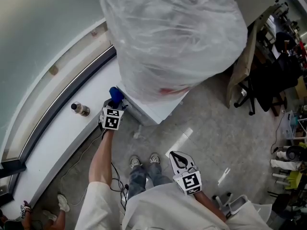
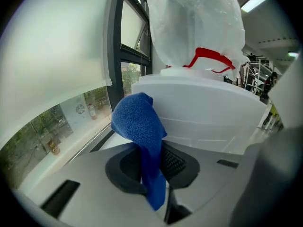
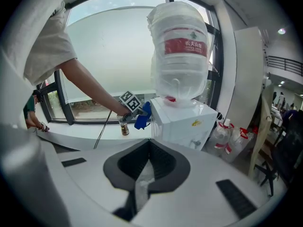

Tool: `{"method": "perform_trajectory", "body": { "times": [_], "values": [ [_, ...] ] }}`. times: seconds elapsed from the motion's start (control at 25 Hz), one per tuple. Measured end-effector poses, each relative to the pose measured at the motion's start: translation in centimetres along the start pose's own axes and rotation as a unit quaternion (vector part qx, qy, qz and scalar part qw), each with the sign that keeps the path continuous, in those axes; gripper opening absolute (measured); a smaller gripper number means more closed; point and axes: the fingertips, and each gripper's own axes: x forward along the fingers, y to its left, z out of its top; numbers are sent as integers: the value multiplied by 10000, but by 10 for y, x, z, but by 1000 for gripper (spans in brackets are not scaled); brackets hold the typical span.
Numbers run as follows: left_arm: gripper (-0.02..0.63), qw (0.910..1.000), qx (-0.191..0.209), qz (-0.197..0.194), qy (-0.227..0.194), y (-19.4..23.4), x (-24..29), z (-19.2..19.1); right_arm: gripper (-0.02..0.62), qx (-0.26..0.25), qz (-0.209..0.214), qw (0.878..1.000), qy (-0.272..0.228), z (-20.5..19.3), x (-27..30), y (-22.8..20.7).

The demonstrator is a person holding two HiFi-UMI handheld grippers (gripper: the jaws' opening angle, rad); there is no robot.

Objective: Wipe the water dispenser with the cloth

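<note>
Between the jaws of my left claw (image 2: pixel 152 162) I am pinching the cloth (image 2: pixel 139 126) by its lower end, so that the loose upper fold is standing out ahead of the tips as a pad for wiping. Just ahead of that fold the dispenser (image 2: pixel 203 117) is presenting its white side wall near the top edge. I cannot tell whether the cloth is touching it yet. Above the claw the jug (image 2: pixel 194 22) is sitting wrapped in plastic film. To the claw's left a small bottle (image 1: pixel 80 109) is standing on the sill (image 1: pixel 57 143). I am holding my right claw (image 3: pixel 147 145) well back by my body, jaws closed on nothing, probably to keep it clear of the wiping.
</note>
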Motion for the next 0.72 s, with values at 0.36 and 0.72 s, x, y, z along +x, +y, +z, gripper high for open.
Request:
{"method": "perform_trajectory", "body": {
  "times": [0.36,0.72],
  "values": [
    [63,9994,238,-193,-187,-25,-4,4,14,50,40,10000,5,0,6,1],
    [63,9938,677,-851,-252,-129,-32,-18,14,17,119,9999,-36,-5,1,10]
  ]
}}
